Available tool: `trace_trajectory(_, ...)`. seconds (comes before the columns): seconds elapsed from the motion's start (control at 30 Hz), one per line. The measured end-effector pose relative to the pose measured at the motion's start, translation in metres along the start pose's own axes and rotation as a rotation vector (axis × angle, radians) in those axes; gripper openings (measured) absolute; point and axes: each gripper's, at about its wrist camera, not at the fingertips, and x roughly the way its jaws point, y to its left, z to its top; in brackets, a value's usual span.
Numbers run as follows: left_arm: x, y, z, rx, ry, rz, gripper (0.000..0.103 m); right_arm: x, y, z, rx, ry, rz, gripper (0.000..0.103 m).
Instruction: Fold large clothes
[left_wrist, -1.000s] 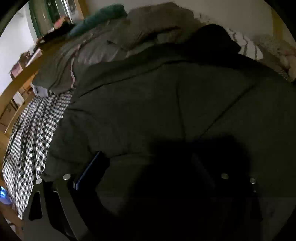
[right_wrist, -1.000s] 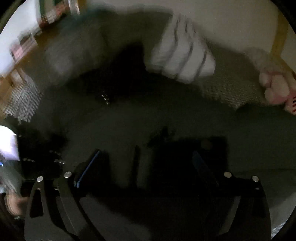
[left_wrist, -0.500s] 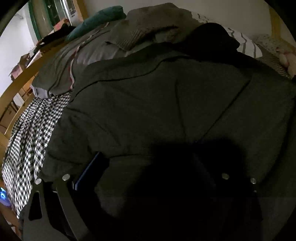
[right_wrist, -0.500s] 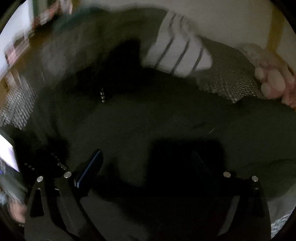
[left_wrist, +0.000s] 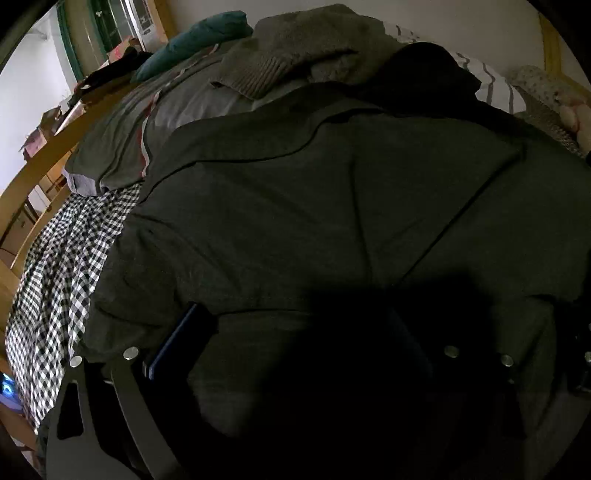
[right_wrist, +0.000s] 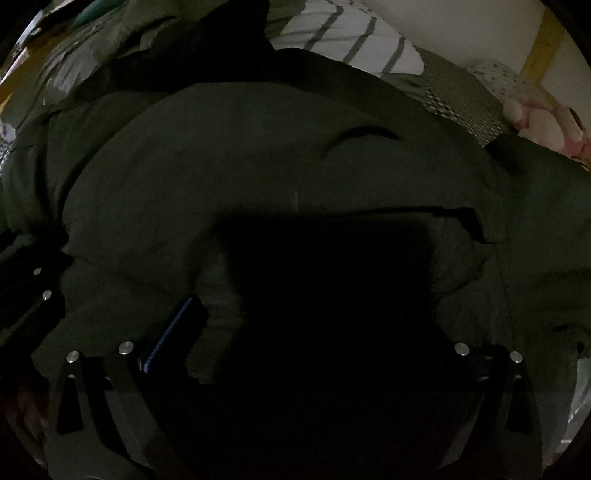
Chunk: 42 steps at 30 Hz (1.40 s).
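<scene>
A large dark green jacket (left_wrist: 332, 192) lies spread flat across the bed and fills both views. My left gripper (left_wrist: 295, 332) hovers over its near part, jaws wide apart, with nothing pinched between its fingers (left_wrist: 181, 336). The right gripper (right_wrist: 306, 325) points steeply down over the jacket (right_wrist: 258, 155) close to a fold. Its jaws are opening wide, with only flat cloth beneath them and no pad pressing on it. Its right finger is lost in deep shadow. The left gripper's body (right_wrist: 37, 284) shows at the left edge of the right wrist view.
A black-and-white checked sheet (left_wrist: 62, 266) covers the bed's left side beside a wooden rail (left_wrist: 40, 162). A grey garment (left_wrist: 118, 147), a knitted sweater (left_wrist: 295, 48) and a teal pillow (left_wrist: 199, 40) lie beyond. A striped pillow (right_wrist: 351, 40) and a pink plush toy (right_wrist: 535, 125) sit at the far right.
The right gripper has sunk closer to the jacket, which now fills more of its view, and its jaws stand slightly wider. The left gripper has stayed put.
</scene>
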Motion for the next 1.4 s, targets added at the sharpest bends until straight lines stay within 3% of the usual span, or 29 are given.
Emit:
trace_trajectory(0.23,0.0,0.001,0.001,0.001,0.007,0.0,0.095,-0.003,-0.003,0.002,0.009,0.014,0.009,0.1)
trace_trajectory(0.33,-0.005,-0.002,0.008,0.016,0.049,0.019,0.095,-0.011,-0.004,0.005,0.02,0.032,-0.004,0.097)
trace_trajectory(0.53,-0.046,-0.016,0.027,0.016,0.057,-0.059,0.095,-0.048,-0.028,0.011,0.056,0.014,-0.01,0.097)
trace_trajectory(0.9,-0.104,-0.103,0.029,0.081,0.035,-0.207,0.094,-0.103,-0.139,0.0,0.133,-0.088,-0.098,0.098)
trace_trajectory(1.13,-0.144,-0.169,0.026,0.14,-0.003,-0.246,0.097,-0.124,-0.212,-0.015,0.17,-0.139,-0.169,0.099)
trace_trajectory(1.23,-0.159,-0.198,0.027,0.155,0.003,-0.295,0.097,-0.134,-0.242,-0.026,0.229,-0.163,-0.157,0.099)
trace_trajectory(1.4,-0.189,-0.25,0.026,0.208,-0.055,-0.345,0.097,-0.149,-0.307,-0.05,0.353,-0.208,-0.081,0.099)
